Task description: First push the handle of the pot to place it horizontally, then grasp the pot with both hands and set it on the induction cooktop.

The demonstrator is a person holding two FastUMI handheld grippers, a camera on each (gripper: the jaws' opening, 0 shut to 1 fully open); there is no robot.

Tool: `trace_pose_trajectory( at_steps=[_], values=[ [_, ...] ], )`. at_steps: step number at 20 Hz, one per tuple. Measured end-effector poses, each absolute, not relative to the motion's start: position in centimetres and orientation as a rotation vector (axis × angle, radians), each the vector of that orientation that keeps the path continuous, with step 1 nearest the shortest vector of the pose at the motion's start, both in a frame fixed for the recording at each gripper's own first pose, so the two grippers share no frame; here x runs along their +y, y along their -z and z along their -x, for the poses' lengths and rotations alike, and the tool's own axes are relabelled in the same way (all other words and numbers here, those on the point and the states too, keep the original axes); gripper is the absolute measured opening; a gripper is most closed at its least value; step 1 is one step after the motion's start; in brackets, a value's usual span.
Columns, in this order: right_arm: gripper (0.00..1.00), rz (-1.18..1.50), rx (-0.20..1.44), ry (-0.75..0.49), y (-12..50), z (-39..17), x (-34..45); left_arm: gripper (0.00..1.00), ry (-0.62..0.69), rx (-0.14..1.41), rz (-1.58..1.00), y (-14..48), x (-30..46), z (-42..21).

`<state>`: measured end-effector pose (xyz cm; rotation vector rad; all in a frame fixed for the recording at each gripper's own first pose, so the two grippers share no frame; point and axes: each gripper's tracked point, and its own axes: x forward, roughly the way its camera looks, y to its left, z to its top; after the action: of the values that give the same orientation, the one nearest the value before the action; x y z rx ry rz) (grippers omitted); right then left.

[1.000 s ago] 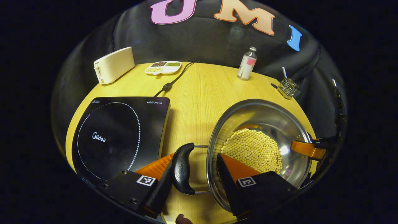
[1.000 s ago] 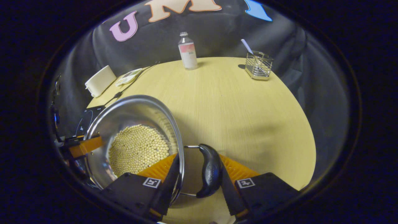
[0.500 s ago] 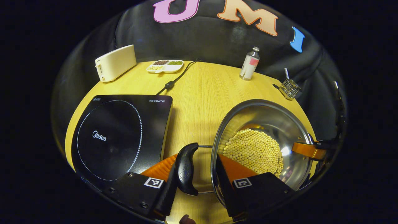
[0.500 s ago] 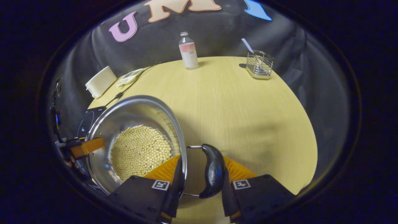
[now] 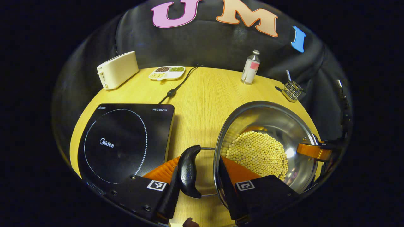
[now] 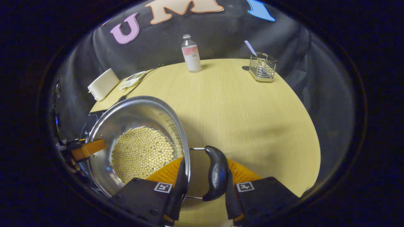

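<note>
Steel pot (image 5: 268, 126), shiny and full of little yellow beans (image 5: 257, 153), sat on the right half of the wooden worktop (image 5: 202, 94), with the black induction cooktop (image 5: 123, 138) just to its left and not touching it. Each side handle looked to be lying flat, sticking outward from the rim.

Left tool (image 5: 198, 171) had its two fingers closed around the rim and the dark left handle (image 5: 187, 171), one finger inside the pot wall, the other outside the grip. Right tool (image 6: 202, 176) looked the same on the right handle (image 6: 216, 176): fingers narrowed in, rim and grip between them. I couldn't swear both pads were pressing hard, but they looked snug.

My guess is it'll handle heavy for its size. Stiff metal, no give, and that layer of beans will roll and shift if it tips, so both sides need to come up level. The polished wall looks slippery; the dark grips are the sensible place to hold, and that's where the tools were.

Count-wise: one pot, two handles, one cooktop with one cord (image 5: 176, 86), two tools. At the far edge, one cream toaster (image 5: 117, 70), one divided dish (image 5: 166, 72) with three compartments, one bottle (image 5: 250, 67), one wire holder (image 5: 292, 90) with a single stick in it.
</note>
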<state>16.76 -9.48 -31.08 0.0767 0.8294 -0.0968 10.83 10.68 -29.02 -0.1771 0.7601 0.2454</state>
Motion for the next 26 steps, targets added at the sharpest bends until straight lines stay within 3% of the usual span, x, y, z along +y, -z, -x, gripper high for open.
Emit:
trace_pose_trajectory(
  at_steps=[13,19,20,22,24,26],
  values=[
    [0.53,-0.051,0.796,0.086,24.7,-16.3,-5.1,0.65,-0.251,0.721,0.199,22.8,13.4,-8.7],
    [0.53,-0.068,0.782,0.151,24.5,-16.4,2.4,0.65,-0.188,0.744,0.203,22.2,20.6,-7.3],
    [0.58,-0.071,0.786,0.153,25.0,-16.7,3.9,0.65,-0.187,0.748,0.2,22.2,22.0,-6.9],
    [0.53,-0.085,0.794,0.15,25.8,-17.2,7.1,0.65,-0.198,0.756,0.196,22.4,25.1,-6.0],
    [0.58,-0.098,0.803,0.138,26.7,-17.7,10.3,0.65,-0.214,0.758,0.191,22.4,28.1,-4.9],
    [0.53,-0.099,0.812,0.124,27.5,-18.4,13.1,0.65,-0.23,0.766,0.196,22.8,30.9,-4.0]
  ],
)
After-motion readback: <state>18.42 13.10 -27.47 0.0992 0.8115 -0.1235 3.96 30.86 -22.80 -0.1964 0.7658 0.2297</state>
